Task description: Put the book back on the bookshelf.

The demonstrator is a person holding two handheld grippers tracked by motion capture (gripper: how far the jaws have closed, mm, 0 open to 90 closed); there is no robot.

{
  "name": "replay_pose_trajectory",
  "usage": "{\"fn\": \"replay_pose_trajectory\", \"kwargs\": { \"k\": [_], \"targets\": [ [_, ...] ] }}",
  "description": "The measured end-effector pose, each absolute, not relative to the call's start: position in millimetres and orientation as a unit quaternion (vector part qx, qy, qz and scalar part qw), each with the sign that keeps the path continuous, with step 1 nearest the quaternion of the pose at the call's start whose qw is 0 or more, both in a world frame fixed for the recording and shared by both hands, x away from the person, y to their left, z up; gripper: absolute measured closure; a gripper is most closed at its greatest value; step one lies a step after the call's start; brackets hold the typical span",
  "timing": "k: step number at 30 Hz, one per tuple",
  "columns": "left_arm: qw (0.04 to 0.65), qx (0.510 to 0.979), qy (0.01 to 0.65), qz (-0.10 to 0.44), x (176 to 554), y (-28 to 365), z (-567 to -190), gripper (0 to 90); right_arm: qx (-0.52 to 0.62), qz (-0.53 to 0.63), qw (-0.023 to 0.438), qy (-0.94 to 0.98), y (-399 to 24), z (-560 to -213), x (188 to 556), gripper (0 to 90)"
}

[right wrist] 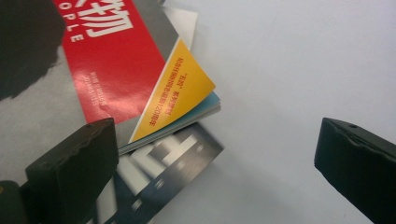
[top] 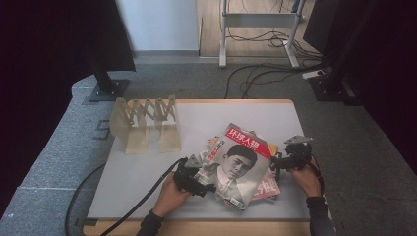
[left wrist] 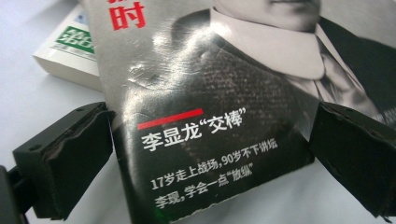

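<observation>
Left gripper view shows the left gripper (left wrist: 210, 154) with its two black jaws wide apart, one on each side of the bottom corner of the glossy magazine with a man in a dark suit on its cover (left wrist: 224, 93). The jaws sit close to the cover's edges but do not squeeze it. A small white book with a green label (left wrist: 70, 51) peeks out at the upper left, under the magazine.

In the right gripper view, the right gripper (right wrist: 210, 168) is open too, with nothing between its jaws. Its left jaw is near a thin yellow booklet (right wrist: 182, 93) that sticks out from under the red part of the magazine cover. Bare grey table mat (right wrist: 303, 60) fills the right side.

From the high view, the pile lies in the lower middle of the frame, between both hands. A pale folding book rack (top: 147, 123) stands at the upper left, well apart from the pile.

The job looks like picking up the top magazine. To do it well, slide one jaw under the corner, pinch only the top magazine, and lift slowly. The cover is shiny and could slip. The other gripper could hold the pile down.
</observation>
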State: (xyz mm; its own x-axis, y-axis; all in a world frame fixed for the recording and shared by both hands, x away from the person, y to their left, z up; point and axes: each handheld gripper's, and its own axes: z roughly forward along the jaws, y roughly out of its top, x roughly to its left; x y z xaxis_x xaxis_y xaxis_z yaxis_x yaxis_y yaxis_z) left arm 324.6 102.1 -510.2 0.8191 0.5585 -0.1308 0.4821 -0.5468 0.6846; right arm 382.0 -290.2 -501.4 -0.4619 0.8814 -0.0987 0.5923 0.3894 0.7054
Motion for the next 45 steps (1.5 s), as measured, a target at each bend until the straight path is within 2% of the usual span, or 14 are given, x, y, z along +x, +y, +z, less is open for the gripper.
{"fn": "replay_pose_trajectory", "kwargs": {
  "k": [15,18,26,34,45],
  "targets": [
    [0.356,0.891,0.27,0.079,297,89,-513,0.0,0.47,0.303,0.235,0.795,-288,-503,413,1.9],
    [0.37,0.885,0.275,0.065,300,95,-508,0.0,0.472,0.317,0.232,0.789,-292,-499,409,1.9],
    [0.372,0.871,0.302,0.109,313,120,-492,0.0,0.459,0.344,0.226,0.787,-295,-485,389,0.7],
    [0.37,0.865,0.321,0.111,321,131,-505,0.0,0.44,0.356,0.206,0.798,-284,-482,373,0.0],
    [0.385,0.856,0.328,0.11,321,133,-521,0.0,0.43,0.362,0.176,0.808,-272,-492,373,0.0]
  ]
}}
